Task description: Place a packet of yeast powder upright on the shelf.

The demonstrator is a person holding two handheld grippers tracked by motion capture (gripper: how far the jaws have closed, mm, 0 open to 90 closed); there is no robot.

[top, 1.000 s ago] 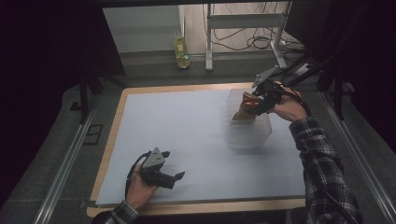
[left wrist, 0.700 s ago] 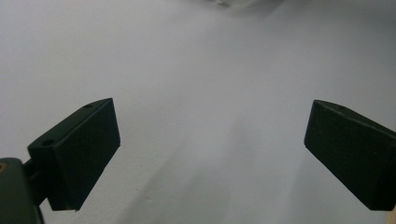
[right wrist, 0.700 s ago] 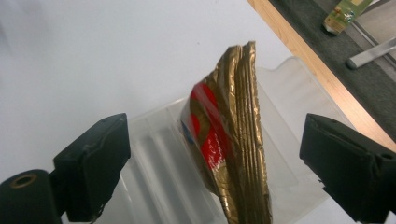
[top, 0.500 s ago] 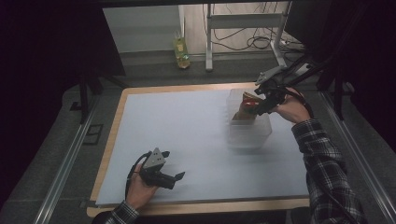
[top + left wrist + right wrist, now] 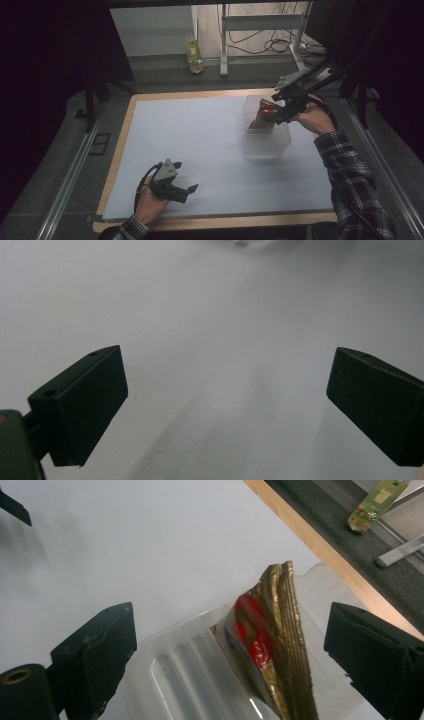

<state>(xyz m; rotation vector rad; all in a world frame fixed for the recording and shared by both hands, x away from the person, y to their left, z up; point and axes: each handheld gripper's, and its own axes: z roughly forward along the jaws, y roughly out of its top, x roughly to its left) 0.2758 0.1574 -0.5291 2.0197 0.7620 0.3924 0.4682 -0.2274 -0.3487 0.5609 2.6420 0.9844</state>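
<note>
My right tongs (image 5: 281,111) hang spread above the clear tub (image 5: 266,145) at the table's (image 5: 200,140) far right. The gold-and-red packet (image 5: 272,645) stands on end in the tub, its long axis upright between my jaws, untouched. My left tongs (image 5: 186,191), also spread, rest well apart near me.

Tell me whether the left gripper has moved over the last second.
No. The left gripper rests at the same spot near the table's wooden front edge, jaws open.
</note>
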